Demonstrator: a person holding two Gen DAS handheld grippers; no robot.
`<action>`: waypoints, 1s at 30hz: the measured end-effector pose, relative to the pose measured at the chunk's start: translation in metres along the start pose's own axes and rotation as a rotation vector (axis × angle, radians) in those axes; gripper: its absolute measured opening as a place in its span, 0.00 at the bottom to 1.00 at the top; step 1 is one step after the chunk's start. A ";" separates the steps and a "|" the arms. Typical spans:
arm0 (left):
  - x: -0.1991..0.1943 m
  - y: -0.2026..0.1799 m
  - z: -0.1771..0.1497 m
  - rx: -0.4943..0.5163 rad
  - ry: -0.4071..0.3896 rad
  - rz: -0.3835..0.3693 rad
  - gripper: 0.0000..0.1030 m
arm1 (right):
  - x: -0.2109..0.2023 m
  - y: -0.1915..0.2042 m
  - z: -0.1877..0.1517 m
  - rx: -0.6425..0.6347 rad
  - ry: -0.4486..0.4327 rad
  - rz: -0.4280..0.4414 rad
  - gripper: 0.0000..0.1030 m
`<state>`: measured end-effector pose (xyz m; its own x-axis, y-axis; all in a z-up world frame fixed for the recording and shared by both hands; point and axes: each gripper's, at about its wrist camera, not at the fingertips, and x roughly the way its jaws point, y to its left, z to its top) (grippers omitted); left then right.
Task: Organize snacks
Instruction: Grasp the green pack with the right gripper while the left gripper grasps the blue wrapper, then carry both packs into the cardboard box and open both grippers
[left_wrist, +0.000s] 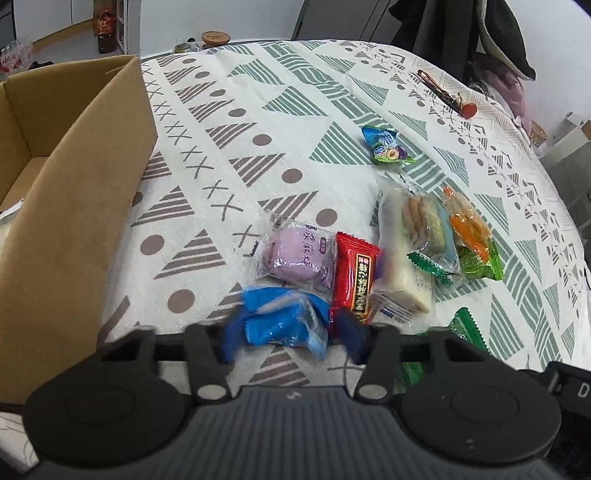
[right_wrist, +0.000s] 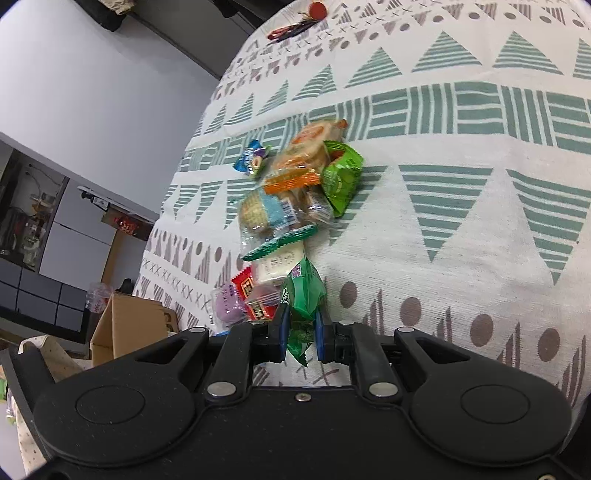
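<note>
Several wrapped snacks lie in a cluster on the patterned tablecloth (left_wrist: 258, 110). My left gripper (left_wrist: 291, 332) is open around a blue snack packet (left_wrist: 280, 321), its fingertips on either side of it. Beyond it lie a purple mochi pack (left_wrist: 295, 254), a red packet (left_wrist: 354, 277), a white bar (left_wrist: 402, 266), a cracker pack (left_wrist: 424, 225) and an orange-green pack (left_wrist: 472, 236). A blue-green candy (left_wrist: 388, 146) lies apart, farther back. My right gripper (right_wrist: 301, 325) is shut on a green snack packet (right_wrist: 303, 295), held just above the cloth beside the cluster (right_wrist: 291, 192).
An open cardboard box (left_wrist: 74, 206) stands at the left of the table, close to my left gripper; it also shows in the right wrist view (right_wrist: 125, 325). A dark hair clip with a red piece (left_wrist: 447, 94) lies at the far right edge. The table edge curves on the right.
</note>
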<state>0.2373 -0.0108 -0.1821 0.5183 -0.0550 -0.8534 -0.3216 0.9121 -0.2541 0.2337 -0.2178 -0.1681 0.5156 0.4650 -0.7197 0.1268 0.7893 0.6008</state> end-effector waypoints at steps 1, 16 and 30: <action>-0.002 0.001 0.000 -0.004 0.000 0.007 0.36 | -0.001 0.001 0.000 -0.005 -0.002 0.004 0.14; -0.062 0.012 0.002 -0.022 -0.075 -0.019 0.32 | -0.020 0.033 -0.010 -0.109 -0.023 0.118 0.14; -0.140 0.048 0.010 -0.089 -0.204 0.002 0.32 | -0.045 0.075 -0.020 -0.192 -0.060 0.204 0.14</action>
<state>0.1570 0.0447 -0.0709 0.6646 0.0383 -0.7462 -0.3866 0.8723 -0.2996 0.2026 -0.1717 -0.0977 0.5642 0.6022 -0.5649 -0.1446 0.7457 0.6505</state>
